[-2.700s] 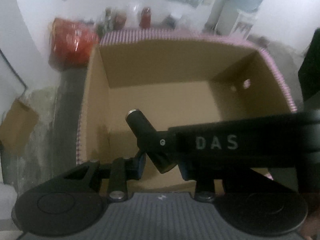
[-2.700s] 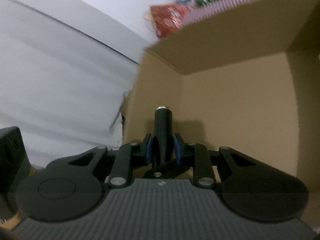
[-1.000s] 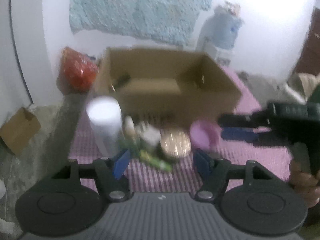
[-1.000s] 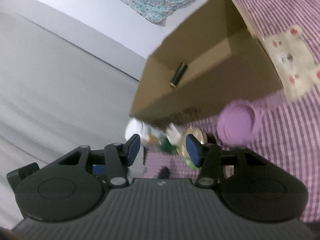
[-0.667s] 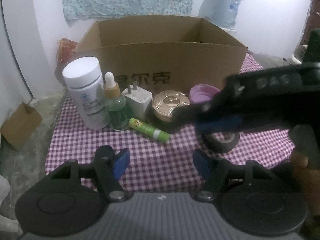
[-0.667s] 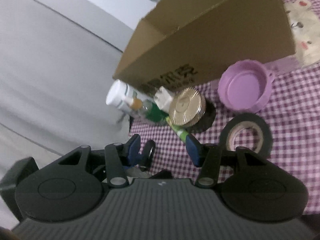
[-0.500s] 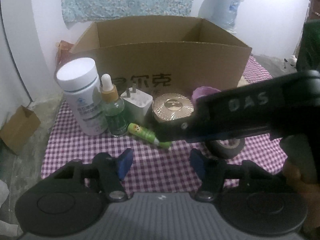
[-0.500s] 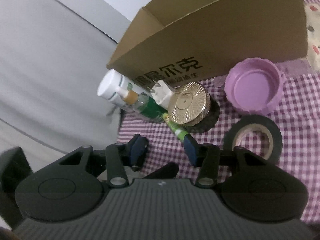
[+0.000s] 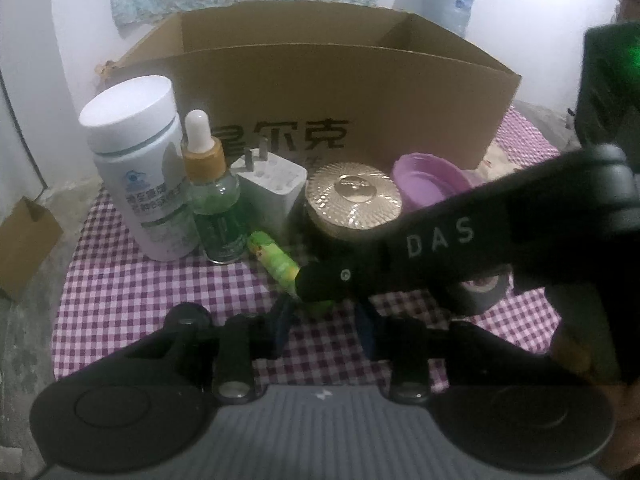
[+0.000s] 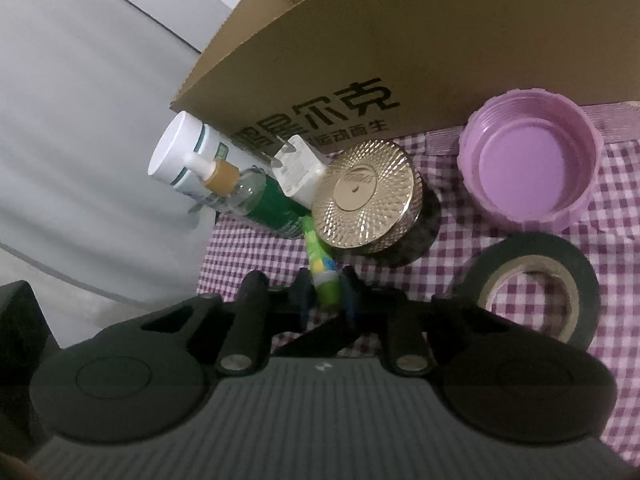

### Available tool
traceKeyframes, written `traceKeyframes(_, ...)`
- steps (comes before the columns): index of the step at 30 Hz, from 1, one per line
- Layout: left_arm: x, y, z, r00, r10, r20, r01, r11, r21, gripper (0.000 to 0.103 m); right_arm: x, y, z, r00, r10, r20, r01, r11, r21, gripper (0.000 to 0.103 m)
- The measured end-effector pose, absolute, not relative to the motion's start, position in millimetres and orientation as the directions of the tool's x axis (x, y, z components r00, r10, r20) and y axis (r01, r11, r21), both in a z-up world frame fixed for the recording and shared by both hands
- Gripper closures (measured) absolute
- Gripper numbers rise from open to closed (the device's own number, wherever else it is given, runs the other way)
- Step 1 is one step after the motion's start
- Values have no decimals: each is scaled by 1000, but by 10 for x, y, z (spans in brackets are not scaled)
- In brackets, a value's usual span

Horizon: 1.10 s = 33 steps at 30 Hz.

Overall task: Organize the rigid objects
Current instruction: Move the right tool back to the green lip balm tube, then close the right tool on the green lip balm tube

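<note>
Low in the left wrist view, the left gripper (image 9: pixel 324 320) has just been narrowing with nothing pinched between its blue pads, while the right gripper's black arm crosses from the right over the green tube (image 9: pixel 274 258) at centre. Meanwhile, in the right wrist view, the right gripper (image 10: pixel 325 296) has just clamped the green tube (image 10: pixel 320 276) at lower centre, below the gold-lidded jar (image 10: pixel 364 196) and cardboard box (image 10: pixel 440 40).

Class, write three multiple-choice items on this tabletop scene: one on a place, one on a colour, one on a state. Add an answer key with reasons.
1. Where does the gold-lidded jar stand?
A. inside the cardboard box
B. in front of the cardboard box
C. on the tape roll

2. What colour is the open cap?
A. purple
B. red
C. white

3. What is the right gripper doing?
A. hanging open over the tape roll
B. shut on nothing
C. shut on the green tube

Key: 1 B, it sits before the printed wall. 2 A, plainly purple. 3 C, the pads press the tube's end.
</note>
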State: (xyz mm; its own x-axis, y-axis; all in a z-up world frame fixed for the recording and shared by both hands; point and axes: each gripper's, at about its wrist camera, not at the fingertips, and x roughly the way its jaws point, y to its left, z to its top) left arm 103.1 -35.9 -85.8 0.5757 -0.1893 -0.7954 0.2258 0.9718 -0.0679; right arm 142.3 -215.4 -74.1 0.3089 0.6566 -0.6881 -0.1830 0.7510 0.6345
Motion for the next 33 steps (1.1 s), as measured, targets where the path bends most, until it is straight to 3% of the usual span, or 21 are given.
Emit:
traceKeyframes(13, 587, -396, -888, 539, -240, -808, 309, 948, -75, 69, 1091, -2338, -809, 229, 703, -673, -101, 705, 702, 95)
traceKeyframes(19, 508, -343, -858, 558, -216, -801, 294, 954, -53, 69, 1027, -2403, -744, 259, 714, -651, -90, 689, 719, 91)
traceKeyframes(25, 666, -248, -800, 508, -268, -819, 270, 952, -144, 60, 1168, -2399, -707, 278, 707, -650, -84, 692, 717, 78)
traceKeyframes(33, 692, -257, -829, 525, -260, -810, 280, 952, -124, 66, 1269, -2159, -867, 228, 716, -660, -99, 691, 716, 79)
